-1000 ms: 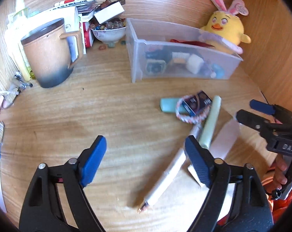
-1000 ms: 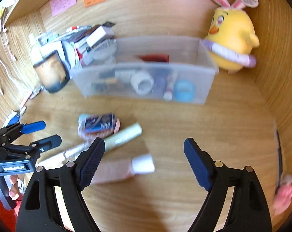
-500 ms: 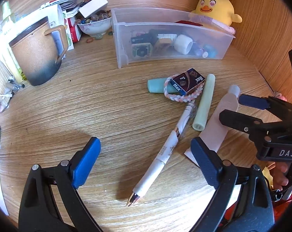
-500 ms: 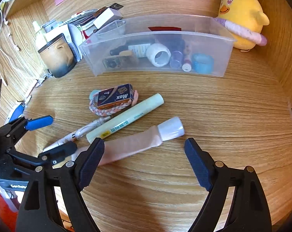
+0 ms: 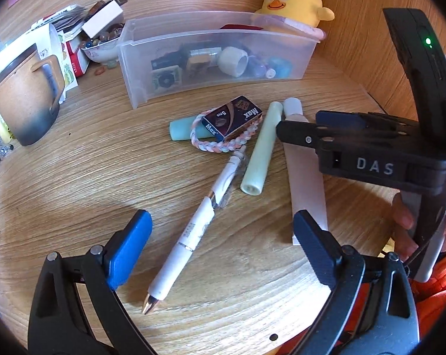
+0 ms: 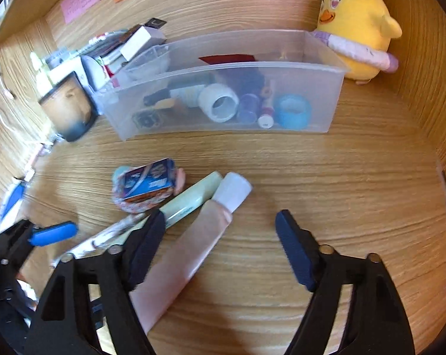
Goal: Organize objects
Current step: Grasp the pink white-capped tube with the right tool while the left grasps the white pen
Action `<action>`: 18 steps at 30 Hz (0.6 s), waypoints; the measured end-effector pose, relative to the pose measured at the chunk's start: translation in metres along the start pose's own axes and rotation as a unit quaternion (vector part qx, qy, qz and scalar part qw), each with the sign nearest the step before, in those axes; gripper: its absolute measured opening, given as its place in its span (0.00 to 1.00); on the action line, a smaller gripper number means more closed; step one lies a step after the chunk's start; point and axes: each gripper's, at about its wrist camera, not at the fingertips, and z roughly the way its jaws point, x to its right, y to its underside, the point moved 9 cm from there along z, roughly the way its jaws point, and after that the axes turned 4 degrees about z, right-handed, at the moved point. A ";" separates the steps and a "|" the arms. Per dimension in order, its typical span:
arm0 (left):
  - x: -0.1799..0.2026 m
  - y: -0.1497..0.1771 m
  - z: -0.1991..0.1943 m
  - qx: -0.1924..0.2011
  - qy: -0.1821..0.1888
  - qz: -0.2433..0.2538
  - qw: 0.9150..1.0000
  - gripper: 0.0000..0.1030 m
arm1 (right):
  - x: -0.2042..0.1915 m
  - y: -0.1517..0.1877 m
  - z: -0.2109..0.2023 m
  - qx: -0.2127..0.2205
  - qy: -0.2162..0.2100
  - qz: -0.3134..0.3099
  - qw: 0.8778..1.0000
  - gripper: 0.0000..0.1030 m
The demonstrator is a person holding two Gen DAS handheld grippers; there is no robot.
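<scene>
- Both claws hung over the wooden desk [image 5: 75,183]; the left gripper [image 5: 220,245] stood spread wide, nothing pinched, a white pen [image 5: 190,233] lying between its pads
- Right gripper [image 6: 220,230] was closing, its pads not yet pressing the pink tube [image 6: 190,245] between them
- Nearer the clear bin [image 6: 223,127] than the tube lay a pale green stick [image 6: 190,198] and a small box [image 6: 147,180] on a braided band [image 5: 223,145]
</scene>
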 end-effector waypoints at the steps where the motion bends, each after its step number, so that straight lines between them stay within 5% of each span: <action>1: -0.003 0.000 0.000 0.000 0.000 -0.004 1.000 0.94 | -0.002 0.000 0.001 -0.001 0.003 -0.017 1.000 0.53; 3: -0.012 0.000 -0.001 0.002 -0.003 -0.015 1.000 0.94 | -0.007 0.000 0.002 -0.001 0.008 -0.050 0.999 0.37; 7: -0.033 0.000 -0.003 0.013 -0.020 -0.041 0.999 0.92 | -0.013 0.005 0.001 0.002 0.014 -0.091 0.996 0.28; 18: -0.048 0.003 -0.010 0.033 -0.072 -0.039 0.996 0.44 | -0.004 0.013 -0.013 0.023 0.025 -0.128 0.991 0.20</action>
